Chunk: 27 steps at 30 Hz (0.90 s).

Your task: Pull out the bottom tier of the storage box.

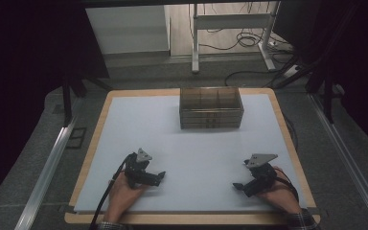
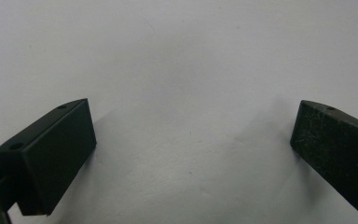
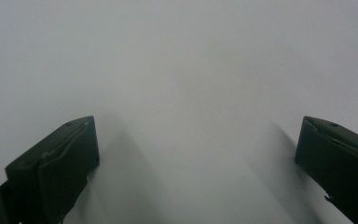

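Tools (image 1: pixel 160 176) (image 1: pixel 237 186) rest well short of the box (image 1: pixel 211 108).

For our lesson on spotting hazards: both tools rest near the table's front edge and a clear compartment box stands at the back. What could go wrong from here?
1. The clear box stands far from both open tools, left tool and right tool; a hasty long reach might knock it back.
2. It looks see-through, so its walls may be misjudged.
3. The left cable hangs over the table edge and could snag.
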{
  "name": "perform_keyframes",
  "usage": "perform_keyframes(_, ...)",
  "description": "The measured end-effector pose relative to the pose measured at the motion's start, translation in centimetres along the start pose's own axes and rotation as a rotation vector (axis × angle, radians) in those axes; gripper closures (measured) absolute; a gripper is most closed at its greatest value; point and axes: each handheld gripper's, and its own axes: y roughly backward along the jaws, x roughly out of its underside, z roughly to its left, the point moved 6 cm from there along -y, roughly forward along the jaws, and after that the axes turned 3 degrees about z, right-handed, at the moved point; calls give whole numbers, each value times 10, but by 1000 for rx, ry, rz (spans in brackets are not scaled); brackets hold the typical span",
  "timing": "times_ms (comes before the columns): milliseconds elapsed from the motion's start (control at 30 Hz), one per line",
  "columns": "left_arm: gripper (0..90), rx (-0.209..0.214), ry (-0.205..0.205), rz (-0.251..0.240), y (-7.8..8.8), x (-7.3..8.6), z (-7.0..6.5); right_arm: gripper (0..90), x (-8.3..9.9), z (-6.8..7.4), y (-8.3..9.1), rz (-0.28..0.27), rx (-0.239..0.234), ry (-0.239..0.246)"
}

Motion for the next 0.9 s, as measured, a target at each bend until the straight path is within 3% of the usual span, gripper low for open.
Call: perform_keyframes(900, 0, -1, -5, 5, 0, 0, 0, 0, 0, 0, 0, -2, 1, 1)
